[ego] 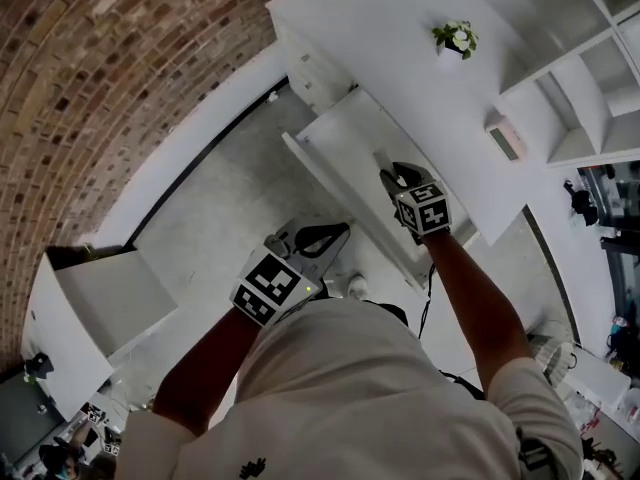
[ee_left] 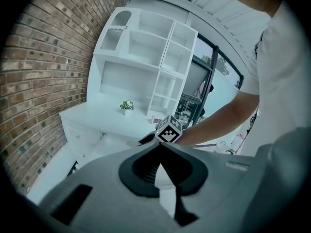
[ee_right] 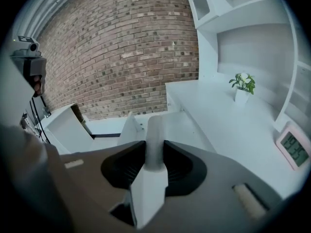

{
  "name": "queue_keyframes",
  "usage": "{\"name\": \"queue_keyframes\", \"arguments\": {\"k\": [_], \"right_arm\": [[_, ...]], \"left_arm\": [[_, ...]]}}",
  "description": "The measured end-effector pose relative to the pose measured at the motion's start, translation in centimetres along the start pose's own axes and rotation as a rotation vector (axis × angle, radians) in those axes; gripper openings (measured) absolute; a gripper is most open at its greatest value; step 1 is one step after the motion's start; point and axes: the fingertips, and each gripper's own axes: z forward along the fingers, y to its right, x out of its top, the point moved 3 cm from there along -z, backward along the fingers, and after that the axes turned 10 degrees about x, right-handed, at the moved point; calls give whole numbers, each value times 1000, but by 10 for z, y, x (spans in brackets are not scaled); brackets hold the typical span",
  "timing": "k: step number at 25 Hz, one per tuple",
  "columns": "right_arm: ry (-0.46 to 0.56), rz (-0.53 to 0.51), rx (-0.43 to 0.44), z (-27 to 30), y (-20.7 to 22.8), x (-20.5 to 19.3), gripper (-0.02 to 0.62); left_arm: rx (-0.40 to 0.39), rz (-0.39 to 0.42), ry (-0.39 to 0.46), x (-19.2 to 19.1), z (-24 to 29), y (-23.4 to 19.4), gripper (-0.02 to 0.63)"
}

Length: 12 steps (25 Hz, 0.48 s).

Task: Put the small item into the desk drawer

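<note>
The desk drawer (ego: 345, 143) stands pulled open below the white desk top (ego: 400, 58). My right gripper (ego: 398, 180) hovers over the drawer's right part, shut on the small item (ego: 384, 161), a short white stick-like piece. In the right gripper view the small item (ee_right: 154, 137) sticks out forward between the jaws of the right gripper (ee_right: 154, 147), above the drawer (ee_right: 182, 123). My left gripper (ego: 333, 232) hangs lower, in front of the drawer over the floor. In its own view the left gripper (ee_left: 160, 148) has its jaws together with nothing between them.
On the desk stand a small potted plant (ego: 455, 38) and a digital clock (ego: 506, 138). White shelving (ego: 590, 78) rises at the desk's back. A low white cabinet (ego: 95, 313) stands by the brick wall (ego: 90, 78) at the left.
</note>
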Motion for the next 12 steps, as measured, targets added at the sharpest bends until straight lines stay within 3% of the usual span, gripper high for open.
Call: {"name": "queue_keyframes", "arguments": {"k": [12], "right_arm": [[-107, 97, -81, 107, 60, -6, 132]], "left_arm": [[-47, -30, -56, -10, 22, -81, 5]]}}
